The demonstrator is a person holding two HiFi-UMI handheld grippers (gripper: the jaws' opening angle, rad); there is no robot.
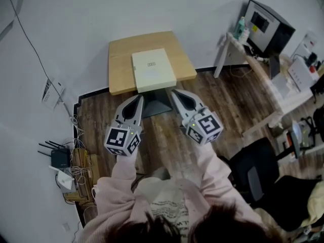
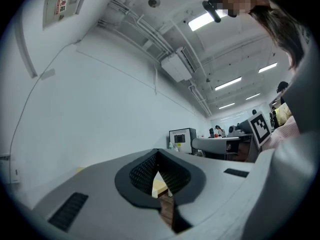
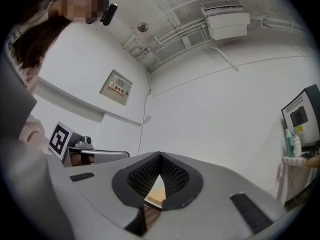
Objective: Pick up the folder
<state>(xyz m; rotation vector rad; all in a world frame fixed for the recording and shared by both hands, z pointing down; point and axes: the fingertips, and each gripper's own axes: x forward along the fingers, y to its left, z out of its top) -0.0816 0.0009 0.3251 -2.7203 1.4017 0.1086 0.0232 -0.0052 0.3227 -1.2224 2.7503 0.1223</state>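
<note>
Folder (image 1: 153, 70) lies flat at upper centre of head view, at near edge of wooden surface (image 1: 121, 59), so easy to reach. Left tool (image 1: 139, 99) & right tool (image 1: 174, 92) are both closed, empty, w/ tips just short of it, prob. lining up approach.

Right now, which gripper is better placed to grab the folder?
Probably the right gripper: its tip sits by a near corner of the folder, while the left gripper is slightly farther back. Both are shut and must open first.
</note>
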